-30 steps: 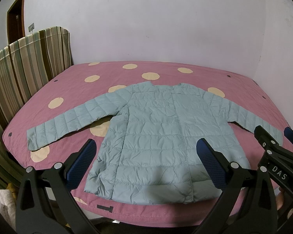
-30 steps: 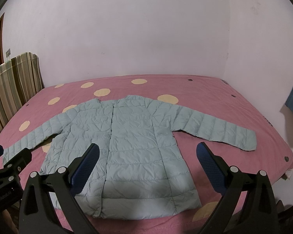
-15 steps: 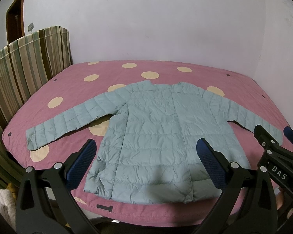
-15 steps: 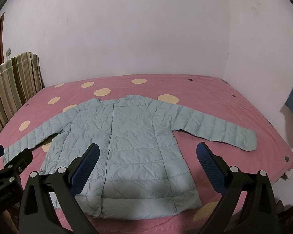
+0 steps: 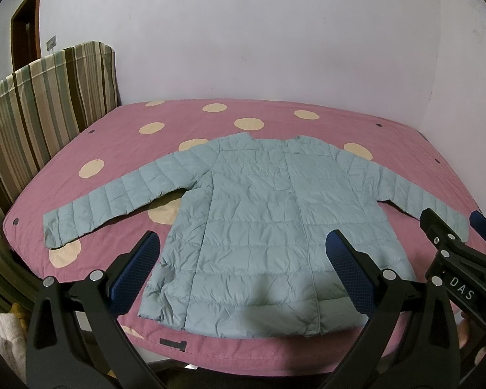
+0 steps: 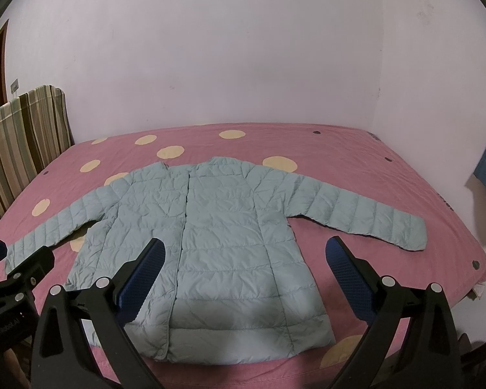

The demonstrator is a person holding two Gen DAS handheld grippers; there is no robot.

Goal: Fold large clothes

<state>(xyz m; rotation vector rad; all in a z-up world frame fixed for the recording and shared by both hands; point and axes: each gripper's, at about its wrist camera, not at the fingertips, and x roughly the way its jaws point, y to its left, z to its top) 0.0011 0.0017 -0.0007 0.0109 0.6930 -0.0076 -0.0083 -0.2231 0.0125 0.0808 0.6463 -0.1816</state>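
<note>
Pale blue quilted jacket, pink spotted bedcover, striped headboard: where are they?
Pale blue quilted jacket (image 5: 269, 227), left wrist view, chest panel.
Pink spotted bedcover (image 6: 356, 149), right wrist view, bare far area.
Striped headboard (image 5: 48, 103), left wrist view, front face.

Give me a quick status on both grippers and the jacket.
Left gripper open, empty. Right gripper open, empty. Pale blue quilted puffer jacket flat on pink polka-dot bedspread, sleeves spread, unfolded. Nothing on it.
</note>
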